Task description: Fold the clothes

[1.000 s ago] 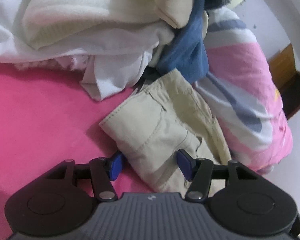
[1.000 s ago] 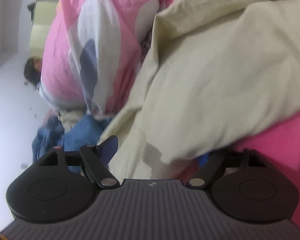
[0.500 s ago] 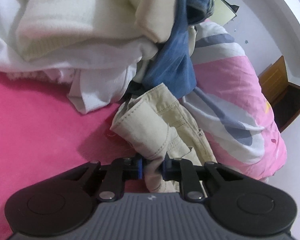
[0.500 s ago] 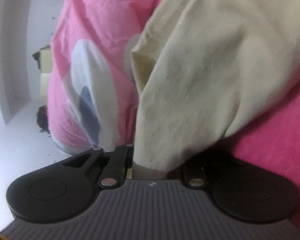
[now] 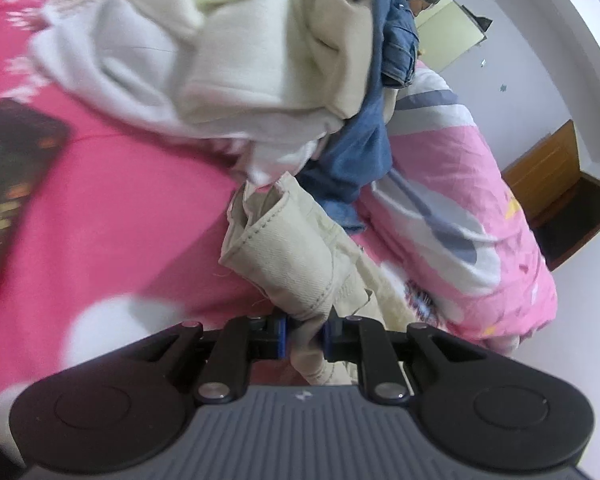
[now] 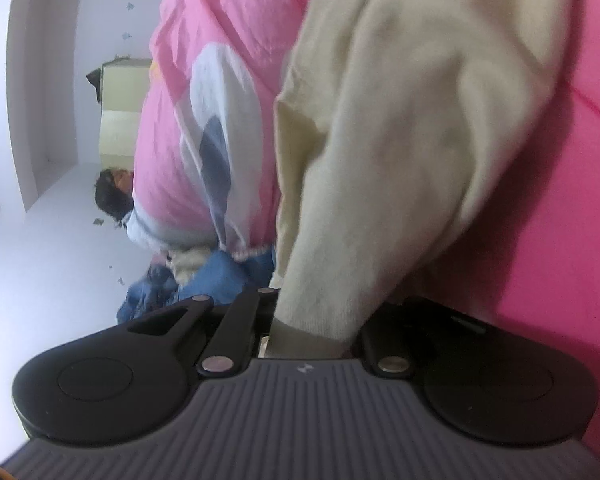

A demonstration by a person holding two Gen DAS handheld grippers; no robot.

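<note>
Two grippers have hold of one garment, by the look of it: beige stitched cotton-twill trousers (image 5: 300, 256), limp and bunched above the hot-pink bedsheet (image 5: 112, 216). The left gripper (image 5: 303, 338) is clenched on a thick, double-stitched fold of them, its blue pads (image 5: 281, 338) pressed into the cloth. In the right wrist view the same pale beige cloth (image 6: 400, 140) drapes down into the right gripper (image 6: 308, 332), whose fingers are drawn in tight on it, though the tips are hidden under the fabric.

Judging by the heavy seams, this twill is soft but has body: light enough to lift, floppy, not slippery, and likely to hold a crease. Seams, waistband or hems look like the surest places to grip, since they will not stretch or slide.

Just behind the trousers a heap of cream and white knitwear (image 5: 236, 56) and a crumpled blue denim garment (image 5: 364, 140) crowds in; the trousers' far end lies against it and could snag. A rolled pink quilt with grey-and-white patches (image 5: 472, 208) hems the right side. Open sheet lies to the left, save for a dark patterned rectangle (image 5: 12, 164) near the edge of view.
</note>
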